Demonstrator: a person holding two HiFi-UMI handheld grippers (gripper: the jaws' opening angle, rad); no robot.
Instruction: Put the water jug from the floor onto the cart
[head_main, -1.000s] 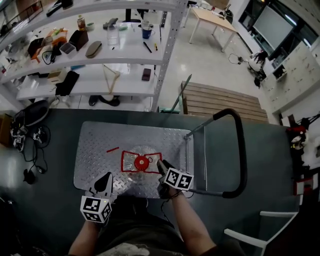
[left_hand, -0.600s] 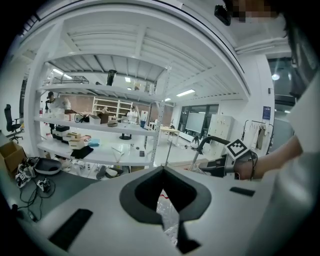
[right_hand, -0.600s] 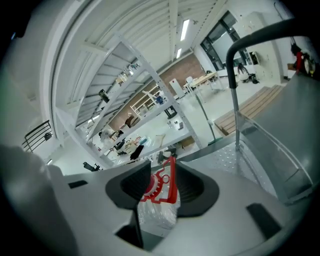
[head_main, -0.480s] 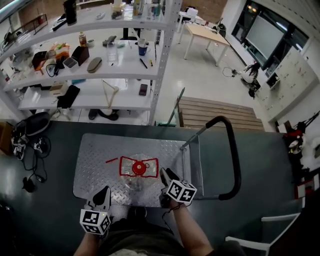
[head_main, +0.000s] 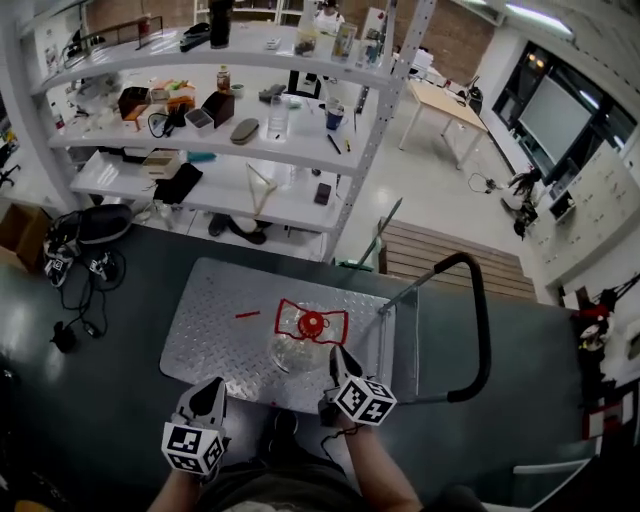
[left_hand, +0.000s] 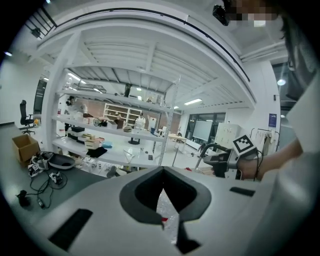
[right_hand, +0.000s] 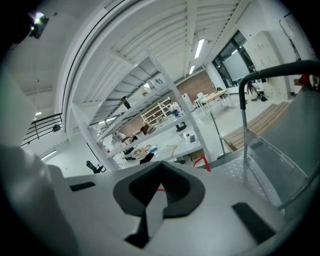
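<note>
Placement looks done to me: the water jug (head_main: 300, 342) stands on the cart (head_main: 212, 322), so you likely need only back both hands clear. Your left gripper (head_main: 211, 387), at the deck's near edge, has its jaws together on nothing. Your right gripper (head_main: 337, 354), just beside the jug, has just been closing and grips nothing either.

The cart deck (head_main: 210, 340) is largely open left of the water jug (head_main: 298, 350); the handle rail (head_main: 487, 330) bars the right.
</note>
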